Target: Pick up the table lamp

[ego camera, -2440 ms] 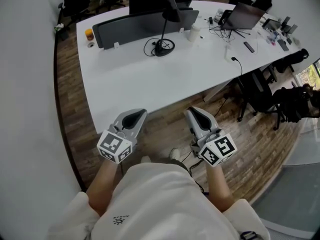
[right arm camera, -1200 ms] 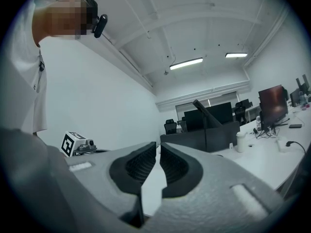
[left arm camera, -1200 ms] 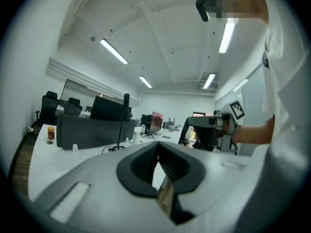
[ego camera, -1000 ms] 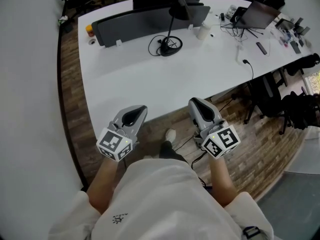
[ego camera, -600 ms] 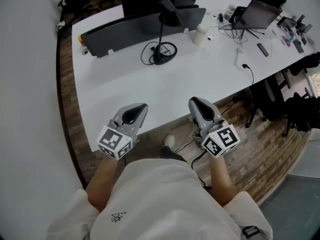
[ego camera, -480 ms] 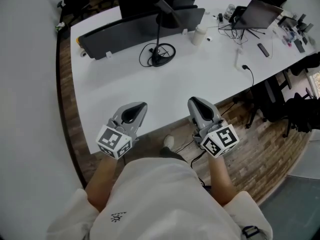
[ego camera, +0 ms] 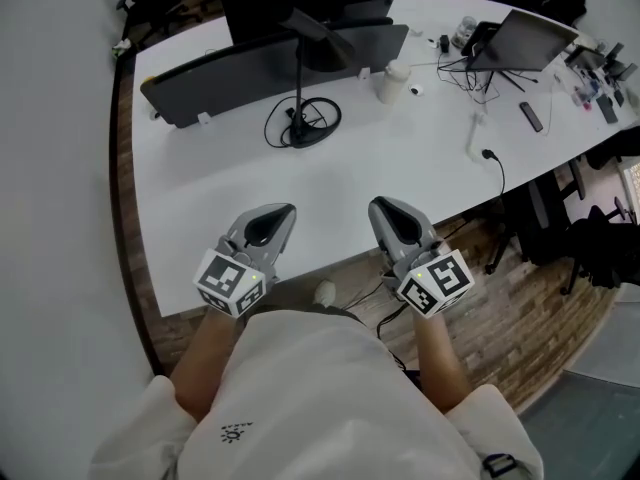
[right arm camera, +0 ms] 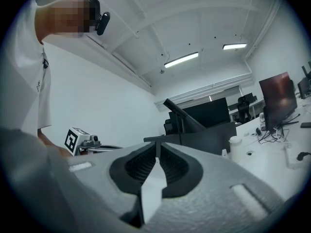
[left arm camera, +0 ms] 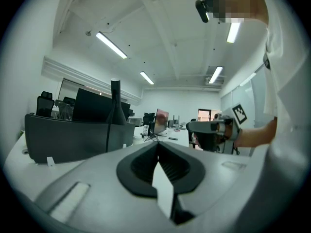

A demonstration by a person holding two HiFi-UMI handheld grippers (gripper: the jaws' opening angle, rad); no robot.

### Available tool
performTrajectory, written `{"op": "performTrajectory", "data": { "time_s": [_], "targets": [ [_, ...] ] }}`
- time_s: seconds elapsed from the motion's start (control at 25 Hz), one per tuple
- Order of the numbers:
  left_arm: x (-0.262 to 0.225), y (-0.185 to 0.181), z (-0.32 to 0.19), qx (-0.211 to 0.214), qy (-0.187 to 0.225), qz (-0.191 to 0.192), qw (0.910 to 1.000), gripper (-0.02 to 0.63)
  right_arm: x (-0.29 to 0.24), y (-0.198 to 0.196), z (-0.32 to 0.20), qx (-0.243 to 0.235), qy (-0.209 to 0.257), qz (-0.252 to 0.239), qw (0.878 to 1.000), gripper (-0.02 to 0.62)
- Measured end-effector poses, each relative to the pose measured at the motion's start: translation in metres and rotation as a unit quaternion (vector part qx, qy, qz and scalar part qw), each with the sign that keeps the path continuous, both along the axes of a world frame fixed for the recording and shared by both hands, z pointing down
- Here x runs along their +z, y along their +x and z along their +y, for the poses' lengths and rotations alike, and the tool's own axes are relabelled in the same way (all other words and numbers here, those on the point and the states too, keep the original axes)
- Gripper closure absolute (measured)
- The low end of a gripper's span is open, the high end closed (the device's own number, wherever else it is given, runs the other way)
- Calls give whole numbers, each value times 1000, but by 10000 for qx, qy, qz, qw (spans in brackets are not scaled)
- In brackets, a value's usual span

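Standing at the near edge of a long white table [ego camera: 400, 158]. Holding the left gripper [ego camera: 287, 209] and the right gripper [ego camera: 377, 204] side by side just over that edge, pointing toward the far side. Jaws pressed together on both, with nothing in between. Far across the table, well apart from both grippers: the black table lamp [ego camera: 297, 140], upright on its round base. Right behind the lamp, a dark divider screen [ego camera: 250, 63]. To the right of the lamp, a white bottle [ego camera: 392, 80], then an open laptop [ego camera: 530, 38] farther along.
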State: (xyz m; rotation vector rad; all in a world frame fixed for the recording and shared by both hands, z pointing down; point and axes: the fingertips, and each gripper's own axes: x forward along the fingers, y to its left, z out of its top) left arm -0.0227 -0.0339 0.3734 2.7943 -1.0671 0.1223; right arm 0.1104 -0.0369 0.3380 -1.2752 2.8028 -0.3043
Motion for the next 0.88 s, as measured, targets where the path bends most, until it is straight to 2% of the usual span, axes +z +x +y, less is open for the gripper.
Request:
{"op": "performTrajectory", "data": {
  "time_s": [0.36,0.64,0.88],
  "targets": [
    [8,33,-24,-48,-58,-124,9999,611,12,37,-21,-133,-66,-33,9999,568],
    [9,18,-47,-423,-140,-364,9983,611,14,37,-37,-310,-125,-352,9988,568],
    [14,10,-68,-503,-153,-544,9971,611,22,21,-54,-457,-124,-329,9983,568]
  ]
}}
